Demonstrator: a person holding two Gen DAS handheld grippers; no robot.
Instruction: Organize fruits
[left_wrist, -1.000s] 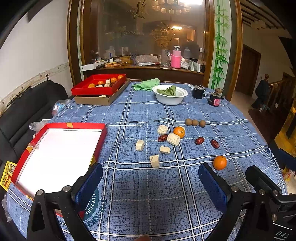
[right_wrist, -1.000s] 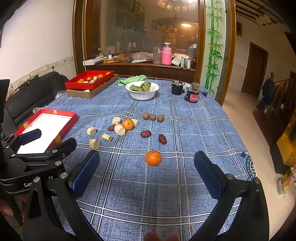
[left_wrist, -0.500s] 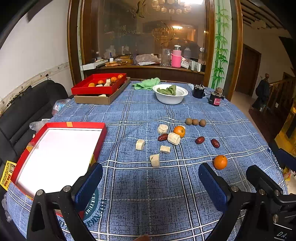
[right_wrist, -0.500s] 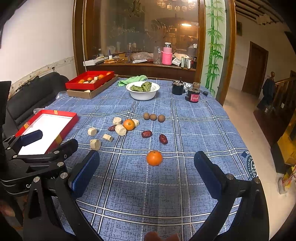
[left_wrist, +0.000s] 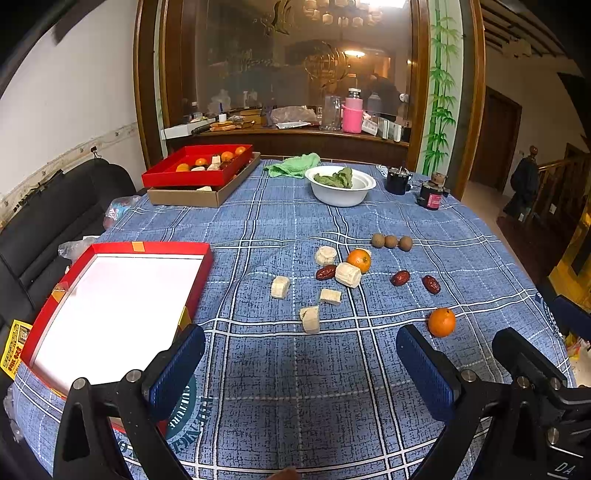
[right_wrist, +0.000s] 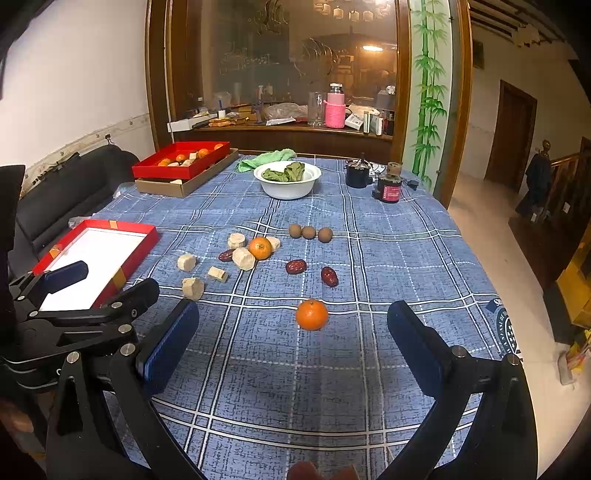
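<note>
In the left wrist view, the left gripper (left_wrist: 300, 365) is held low over the near edge of the worktop (left_wrist: 288, 406), which is covered by a blue plaid cloth; its jaws are spread wide and nothing is gripped. A shallow red cardboard tray with a white floor (left_wrist: 110, 306) lies at the near left corner, and no fruit is seen in it. The loose fruit is spread over the middle of the worktop: a small orange mandarin (left_wrist: 441, 322) towards the right edge, a second mandarin (left_wrist: 359, 260) touching a pale cut chunk (left_wrist: 348, 274), three dark red dates (left_wrist: 400, 277), three small brown round fruits in a row (left_wrist: 391, 241), and further pale chunks (left_wrist: 280, 287). At the far left corner a second red tray on a brown cardboard box (left_wrist: 195, 168) already holds mandarins and pale pieces.

In the right wrist view, the right gripper (right_wrist: 293, 341) is likewise held open and empty, and the nearer mandarin (right_wrist: 311, 314) lies on the cloth just ahead of it, roughly midway between the jaws but beyond their tips. The empty tray (right_wrist: 96, 262) is seen behind the left gripper (right_wrist: 101, 286) at the left edge. A white bowl of green leaves (right_wrist: 287, 179) stands near the far edge.

The task is judged to be at its start as regards the near tray: nothing has been placed in it, and every loose piece remains to be gathered, the nearer mandarin probably first.
</note>
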